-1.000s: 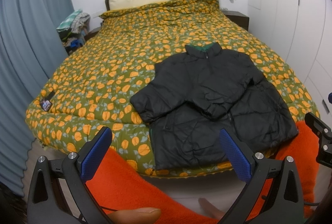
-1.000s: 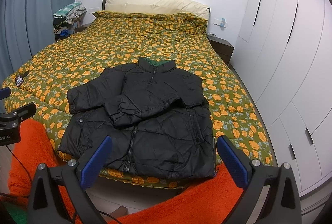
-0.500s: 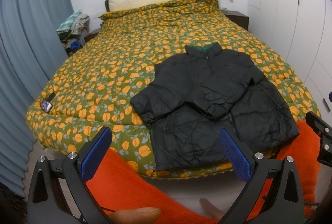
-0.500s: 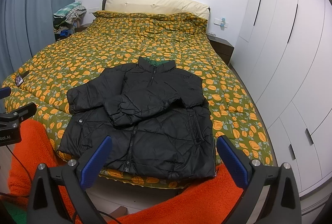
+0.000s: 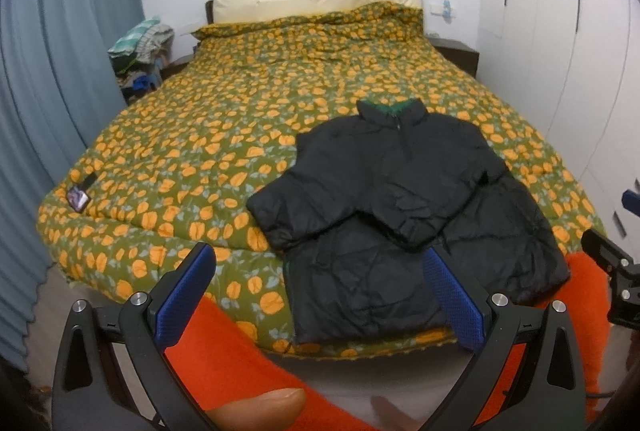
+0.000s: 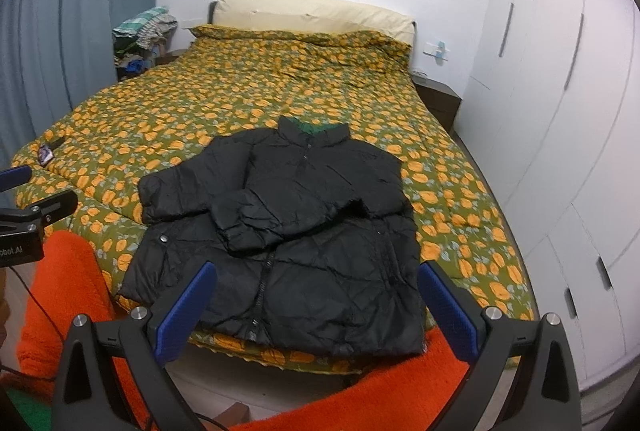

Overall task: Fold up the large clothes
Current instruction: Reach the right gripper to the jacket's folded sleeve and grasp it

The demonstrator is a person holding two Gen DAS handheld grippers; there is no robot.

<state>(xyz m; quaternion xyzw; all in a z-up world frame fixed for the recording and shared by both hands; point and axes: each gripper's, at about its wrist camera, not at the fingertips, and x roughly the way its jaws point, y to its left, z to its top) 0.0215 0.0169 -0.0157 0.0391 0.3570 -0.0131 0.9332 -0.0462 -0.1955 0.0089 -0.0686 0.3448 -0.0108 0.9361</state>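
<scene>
1. Black puffer jacket (image 6: 288, 231) lies face up at the foot of the bed (image 6: 248, 103), hem at the near edge, collar toward the pillows; zip looks closed.
2. Both sleeves are already crossed over the chest; one cuff overlaps the middle, the other sleeve sticks out a little on the left side.
3. Left gripper (image 5: 320, 295) hangs wide and empty, short of the bed; right gripper (image 6: 316, 307) likewise, spread wide, holding nothing.
4. My read: sleeves done, body folds left; hem to collar looks the likely next move, untouched so far.
</scene>
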